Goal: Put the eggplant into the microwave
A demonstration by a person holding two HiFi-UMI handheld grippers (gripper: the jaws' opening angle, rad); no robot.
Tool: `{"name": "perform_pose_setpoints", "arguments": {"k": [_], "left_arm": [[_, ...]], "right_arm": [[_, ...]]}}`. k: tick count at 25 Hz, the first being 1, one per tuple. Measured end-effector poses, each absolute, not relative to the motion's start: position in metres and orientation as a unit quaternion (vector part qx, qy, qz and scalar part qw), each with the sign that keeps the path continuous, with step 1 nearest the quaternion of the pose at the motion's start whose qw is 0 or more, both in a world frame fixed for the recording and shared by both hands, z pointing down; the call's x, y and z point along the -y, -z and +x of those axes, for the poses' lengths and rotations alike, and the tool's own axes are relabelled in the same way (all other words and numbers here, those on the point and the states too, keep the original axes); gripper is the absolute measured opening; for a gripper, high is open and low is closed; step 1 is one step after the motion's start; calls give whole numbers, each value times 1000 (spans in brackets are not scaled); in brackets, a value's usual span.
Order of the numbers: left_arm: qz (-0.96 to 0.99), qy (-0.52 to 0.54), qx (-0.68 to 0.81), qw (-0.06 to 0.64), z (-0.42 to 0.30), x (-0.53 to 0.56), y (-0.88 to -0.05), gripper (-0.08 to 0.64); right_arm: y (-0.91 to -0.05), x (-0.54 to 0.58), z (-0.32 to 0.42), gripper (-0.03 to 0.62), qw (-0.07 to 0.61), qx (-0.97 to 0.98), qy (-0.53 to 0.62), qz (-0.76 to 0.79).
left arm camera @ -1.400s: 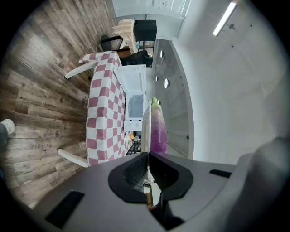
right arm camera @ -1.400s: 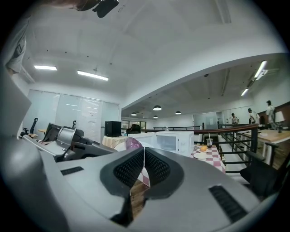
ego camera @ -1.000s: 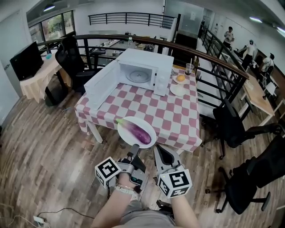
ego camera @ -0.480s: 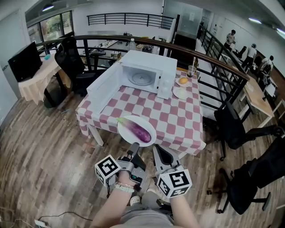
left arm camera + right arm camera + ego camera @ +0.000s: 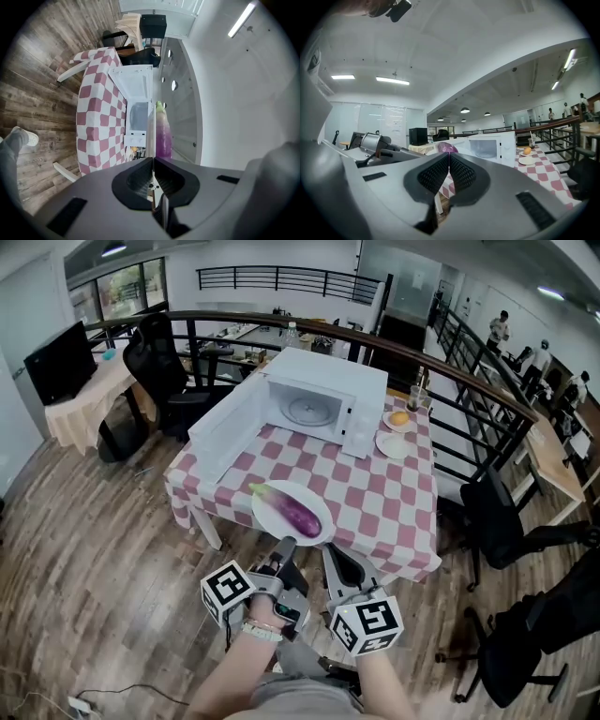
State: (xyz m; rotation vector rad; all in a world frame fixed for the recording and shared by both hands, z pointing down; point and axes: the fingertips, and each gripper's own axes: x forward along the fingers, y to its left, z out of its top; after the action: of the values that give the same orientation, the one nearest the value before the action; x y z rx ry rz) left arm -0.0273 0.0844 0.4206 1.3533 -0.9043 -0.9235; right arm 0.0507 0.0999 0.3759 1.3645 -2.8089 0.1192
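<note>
A purple eggplant (image 5: 298, 514) lies on a white plate (image 5: 266, 517) above the near edge of the checkered table (image 5: 375, 502). My left gripper (image 5: 285, 546) is shut on the plate's near rim. In the left gripper view the plate's thin edge (image 5: 151, 136) runs out from between the jaws (image 5: 152, 159), with the eggplant (image 5: 163, 133) beside it. My right gripper (image 5: 331, 551) hangs just right of it, shut on nothing (image 5: 449, 154). The white microwave (image 5: 323, 409) stands at the table's far side, its door (image 5: 225, 432) swung open to the left.
Right of the microwave stand a small plate with an orange (image 5: 398, 418), an empty plate (image 5: 392, 444) and a glass (image 5: 415, 395). Office chairs (image 5: 511, 521) stand to the right, a curved railing (image 5: 450, 362) behind. Wooden floor (image 5: 94, 549) surrounds the table.
Both grippers and the plate with the eggplant have moved toward the table; the microwave and table now look nearer. Both pairs of jaws stayed shut.
</note>
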Motion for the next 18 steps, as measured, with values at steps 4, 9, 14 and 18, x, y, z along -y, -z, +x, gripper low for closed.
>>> {"name": "perform_pose_setpoints", "arguments": {"k": [4,9,14,18], "left_arm": [[584,392,395,592,-31,-62,-425,14],[584,389,396,593,-34,-35,-427,14],[585,386,397,593,-38,-4,-428,14],[584,384,397,595,-41,22,-429,14]], "right_arm": [[-376,-75,47,28,5,900,-38,435],[-375,-46,44,28,2,900,-36,434],[-378,-12,39,28,2,900,-41,433],[-378,15,34,28,1,901,-44,432]]}}
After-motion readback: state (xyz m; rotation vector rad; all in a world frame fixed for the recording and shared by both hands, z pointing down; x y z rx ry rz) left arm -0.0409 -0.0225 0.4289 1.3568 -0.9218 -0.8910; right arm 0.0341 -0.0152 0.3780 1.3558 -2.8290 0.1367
